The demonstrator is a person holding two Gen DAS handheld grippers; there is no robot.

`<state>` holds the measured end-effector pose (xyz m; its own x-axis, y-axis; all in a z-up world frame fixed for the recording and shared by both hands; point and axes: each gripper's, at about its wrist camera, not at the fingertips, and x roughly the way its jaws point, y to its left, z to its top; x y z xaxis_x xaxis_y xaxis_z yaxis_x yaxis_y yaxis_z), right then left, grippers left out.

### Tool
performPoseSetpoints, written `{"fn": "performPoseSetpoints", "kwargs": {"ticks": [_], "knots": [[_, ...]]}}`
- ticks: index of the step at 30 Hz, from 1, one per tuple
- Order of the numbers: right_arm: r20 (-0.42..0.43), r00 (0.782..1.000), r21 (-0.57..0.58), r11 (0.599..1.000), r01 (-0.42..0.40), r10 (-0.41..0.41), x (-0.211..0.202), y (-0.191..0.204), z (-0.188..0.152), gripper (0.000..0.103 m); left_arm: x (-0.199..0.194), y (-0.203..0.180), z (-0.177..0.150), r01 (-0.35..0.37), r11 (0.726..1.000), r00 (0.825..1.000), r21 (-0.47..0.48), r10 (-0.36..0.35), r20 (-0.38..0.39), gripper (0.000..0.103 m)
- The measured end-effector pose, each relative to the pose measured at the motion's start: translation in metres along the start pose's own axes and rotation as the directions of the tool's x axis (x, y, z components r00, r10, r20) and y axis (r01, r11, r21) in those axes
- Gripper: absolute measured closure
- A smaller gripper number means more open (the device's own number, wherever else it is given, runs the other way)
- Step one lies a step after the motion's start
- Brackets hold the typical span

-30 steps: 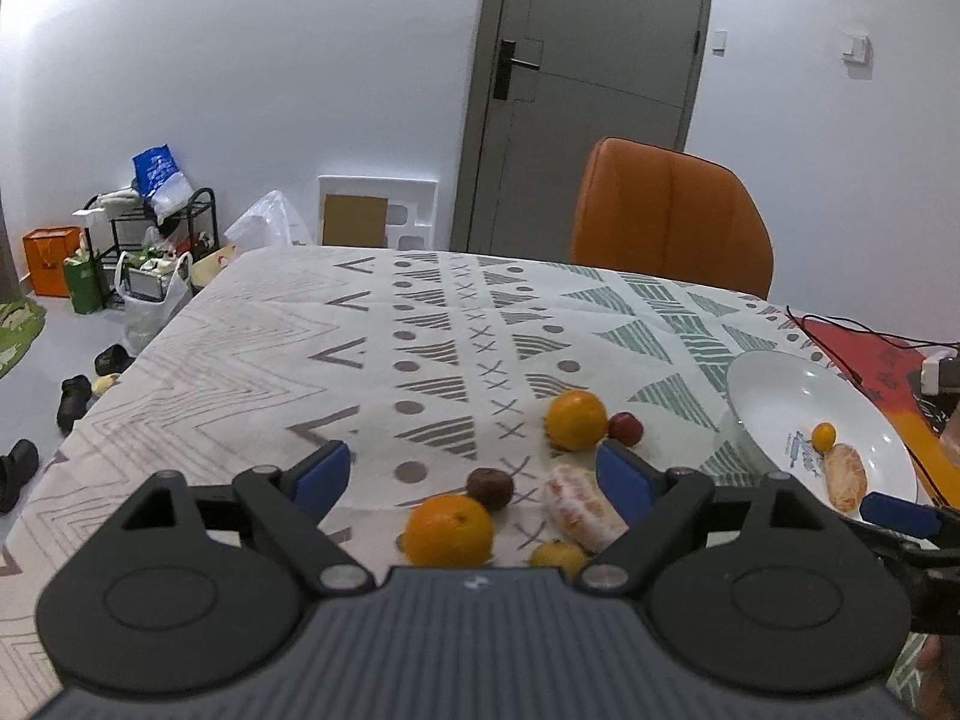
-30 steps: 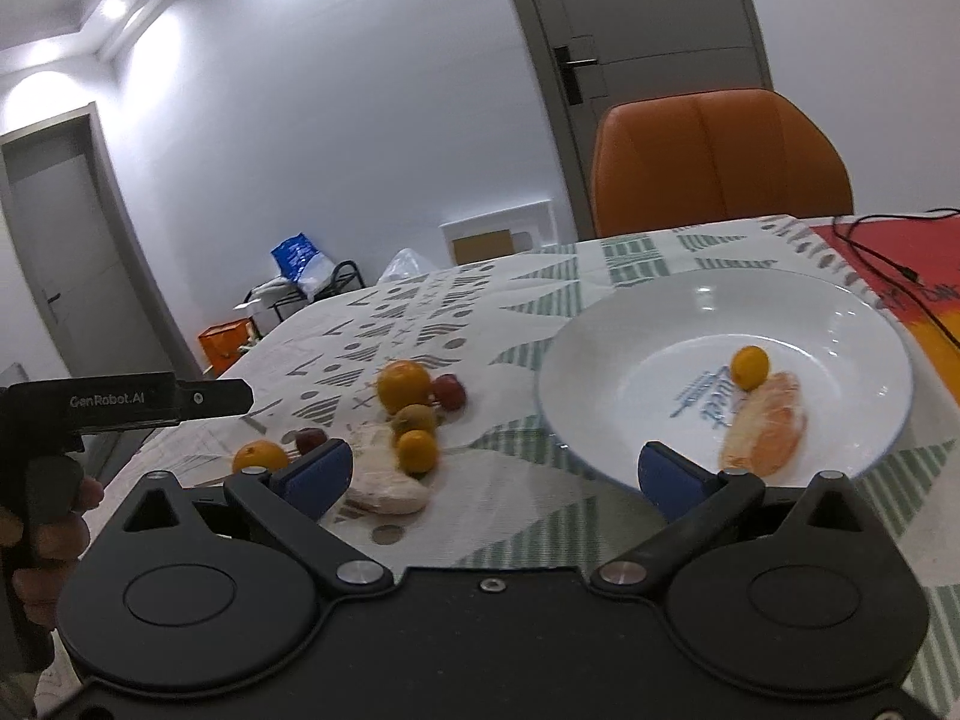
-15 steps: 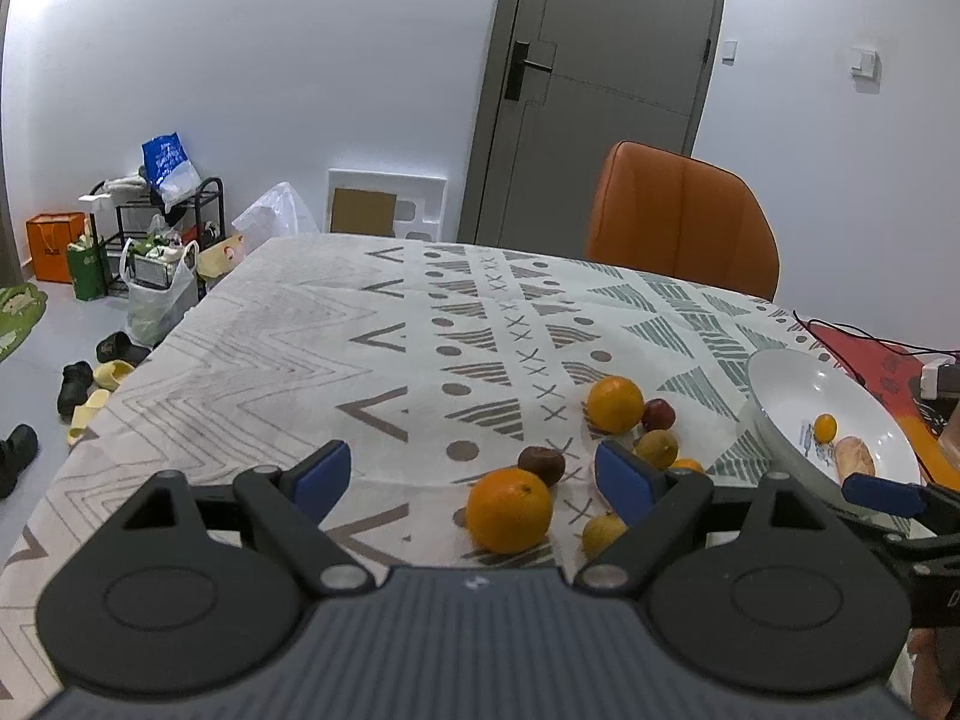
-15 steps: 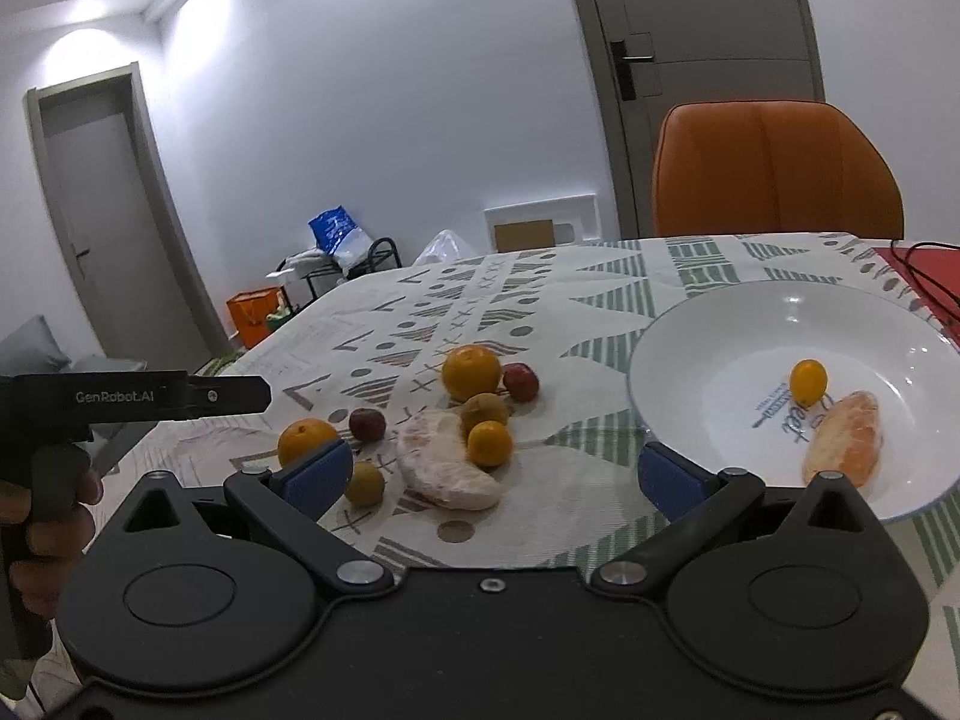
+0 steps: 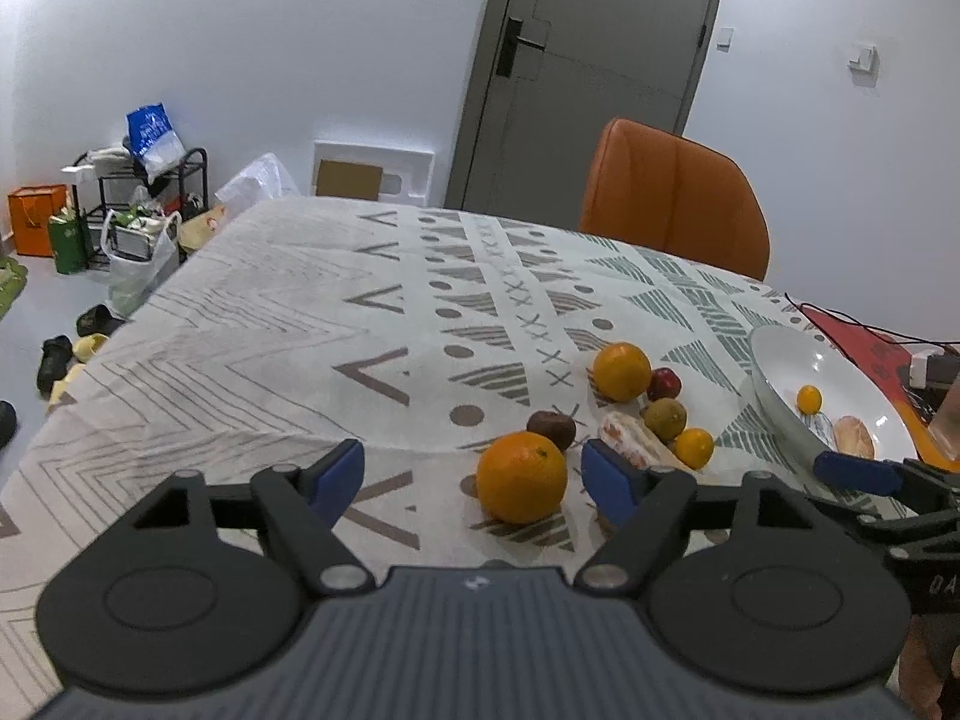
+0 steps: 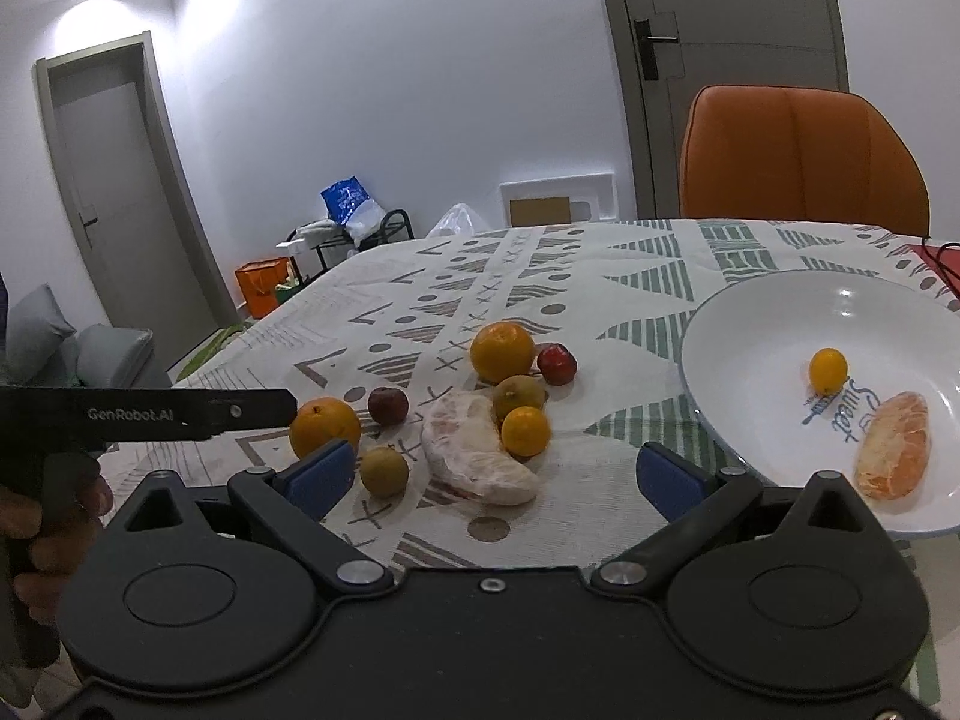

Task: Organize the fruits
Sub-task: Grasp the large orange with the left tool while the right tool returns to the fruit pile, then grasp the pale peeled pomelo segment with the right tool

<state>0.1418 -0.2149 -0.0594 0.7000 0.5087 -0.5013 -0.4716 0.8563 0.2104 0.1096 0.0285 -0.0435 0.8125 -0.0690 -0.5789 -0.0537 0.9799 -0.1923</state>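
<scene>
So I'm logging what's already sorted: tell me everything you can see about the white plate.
The white plate is a wide, shallow, glossy dish, ceramic by the look, lying flat on the patterned tablecloth to the right of the loose fruit. Blue script reading "Sweet" is printed at its centre. It holds two things, apart from each other: a small round orange fruit and a peeled citrus piece. Its near edge is hidden behind the right gripper, whose jaws are open and not touching it.

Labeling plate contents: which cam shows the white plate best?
Right wrist: the white plate is nearly whole, holding a small orange fruit and a peeled segment. Left wrist shows it edge-on at far right, partly cut off.
</scene>
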Motion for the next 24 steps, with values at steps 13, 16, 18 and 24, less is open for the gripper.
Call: {"fn": "performPoseSetpoints", "kwargs": {"ticks": [13,16,18,24], "knots": [[-0.046,0.999,-0.009,1.0,0.014,-0.014,0.019,0.0,0.005,0.025,0.028,0.0,-0.004,0.06,0.998,0.996,-0.015,-0.061,-0.066,0.046],[-0.059,0.998,-0.021,1.0,-0.002,0.001,0.023,0.004,0.005,0.025,0.033,0.001,-0.006,0.086,0.996,0.993,-0.029,-0.088,-0.078,0.056],[-0.07,0.998,-0.029,1.0,-0.011,0.009,0.027,0.006,0.004,0.025,0.033,0.002,-0.006,0.091,0.995,0.993,-0.028,-0.092,-0.075,0.064],[-0.094,0.995,-0.046,0.999,-0.019,0.015,0.038,0.012,0.004,0.027,0.033,0.006,-0.004,0.087,0.995,0.993,-0.039,-0.089,-0.073,0.064]]}}
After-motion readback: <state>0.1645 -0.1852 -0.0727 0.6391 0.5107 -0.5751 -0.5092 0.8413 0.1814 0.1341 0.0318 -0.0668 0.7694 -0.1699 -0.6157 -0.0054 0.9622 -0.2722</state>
